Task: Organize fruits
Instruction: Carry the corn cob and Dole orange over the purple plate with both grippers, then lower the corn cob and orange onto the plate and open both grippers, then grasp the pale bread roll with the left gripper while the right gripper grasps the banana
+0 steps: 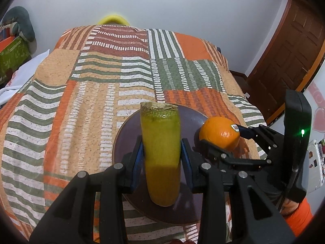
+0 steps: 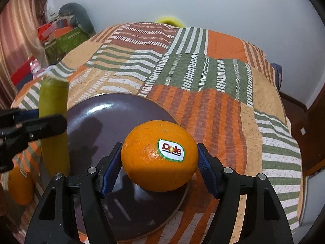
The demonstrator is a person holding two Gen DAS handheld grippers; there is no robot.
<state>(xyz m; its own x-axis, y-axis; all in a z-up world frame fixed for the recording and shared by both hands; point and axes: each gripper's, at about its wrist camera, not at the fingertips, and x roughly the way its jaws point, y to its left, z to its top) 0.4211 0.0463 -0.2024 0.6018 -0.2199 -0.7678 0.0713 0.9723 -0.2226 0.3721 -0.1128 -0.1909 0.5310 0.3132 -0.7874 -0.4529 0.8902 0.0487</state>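
The left gripper (image 1: 161,154) is clamped on a yellow-green fruit (image 1: 160,152) and the right gripper (image 2: 159,158) on an orange (image 2: 159,155); both hang over the dark plate (image 2: 113,109) on the bed (image 2: 223,101), seemingly ready to be set down there.

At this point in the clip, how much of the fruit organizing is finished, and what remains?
Done: nothing lies on the dark plate yet. In hand: the left tongs grip a yellow-green fruit and the right tongs grip the stickered orange, both above the plate. Left: setting both down, plus another orange fruit lying on the patterned bedspread.
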